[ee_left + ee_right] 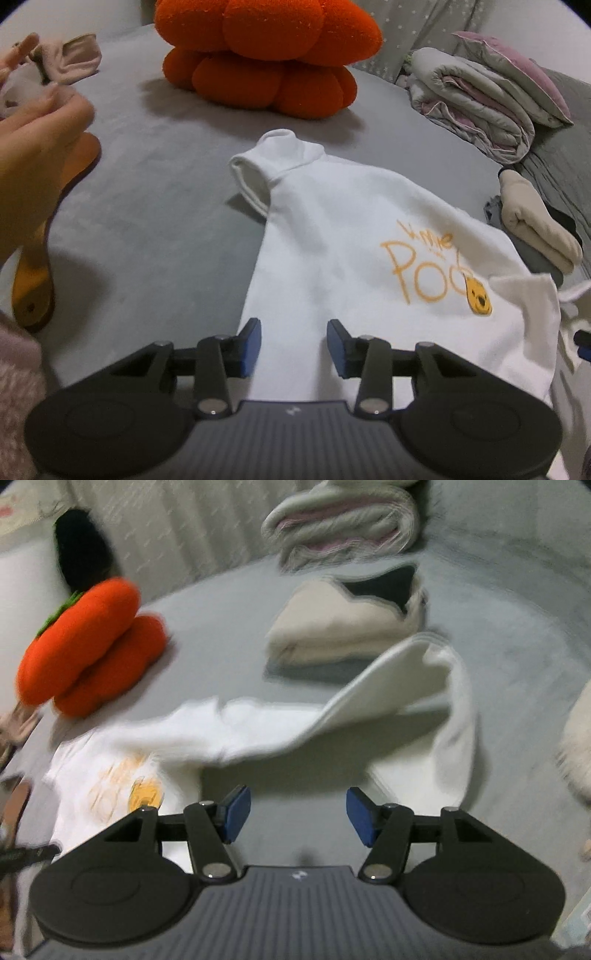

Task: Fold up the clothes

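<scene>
Sweatshirt, white with orange Pooh lettering, sprawls mid-frame on the grey bed, one sleeve airborne; left gripper and right gripper gape, holding nothing; sleeve-folding seems underway; next, pinch a sleeve or hem.

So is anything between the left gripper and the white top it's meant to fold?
Nothing visible. The left gripper is open, right over the white top's near edge, with only fabric between its blue pads.
</scene>
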`<state>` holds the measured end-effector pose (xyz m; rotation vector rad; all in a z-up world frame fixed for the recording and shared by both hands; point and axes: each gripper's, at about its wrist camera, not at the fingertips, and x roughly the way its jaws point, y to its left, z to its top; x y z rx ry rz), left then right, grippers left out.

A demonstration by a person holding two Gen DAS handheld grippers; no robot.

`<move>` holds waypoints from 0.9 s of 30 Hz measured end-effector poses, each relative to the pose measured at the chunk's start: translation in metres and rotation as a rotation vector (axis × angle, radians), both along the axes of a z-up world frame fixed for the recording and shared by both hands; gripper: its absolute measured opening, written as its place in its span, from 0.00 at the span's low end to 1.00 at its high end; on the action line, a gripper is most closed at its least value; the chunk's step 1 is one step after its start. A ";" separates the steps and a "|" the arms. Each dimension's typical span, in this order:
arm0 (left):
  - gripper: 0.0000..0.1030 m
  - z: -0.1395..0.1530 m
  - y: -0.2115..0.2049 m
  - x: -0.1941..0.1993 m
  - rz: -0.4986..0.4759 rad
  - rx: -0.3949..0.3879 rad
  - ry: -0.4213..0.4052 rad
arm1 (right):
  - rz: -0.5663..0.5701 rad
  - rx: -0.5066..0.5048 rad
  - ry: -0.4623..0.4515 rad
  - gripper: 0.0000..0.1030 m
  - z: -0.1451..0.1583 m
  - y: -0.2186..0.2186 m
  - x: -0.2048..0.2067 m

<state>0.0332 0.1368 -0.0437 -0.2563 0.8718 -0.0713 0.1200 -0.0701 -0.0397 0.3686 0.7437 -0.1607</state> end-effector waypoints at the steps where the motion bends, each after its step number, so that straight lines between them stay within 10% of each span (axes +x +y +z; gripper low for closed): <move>1: 0.39 0.000 0.001 -0.005 -0.007 0.000 0.005 | 0.018 0.017 0.017 0.60 -0.003 0.003 -0.003; 22: 0.22 0.001 0.051 -0.111 0.048 -0.189 0.167 | 0.075 0.242 0.159 0.38 -0.038 0.018 -0.093; 27: 0.06 0.000 0.052 -0.125 0.053 -0.263 0.197 | 0.090 0.190 0.180 0.10 -0.033 0.029 -0.098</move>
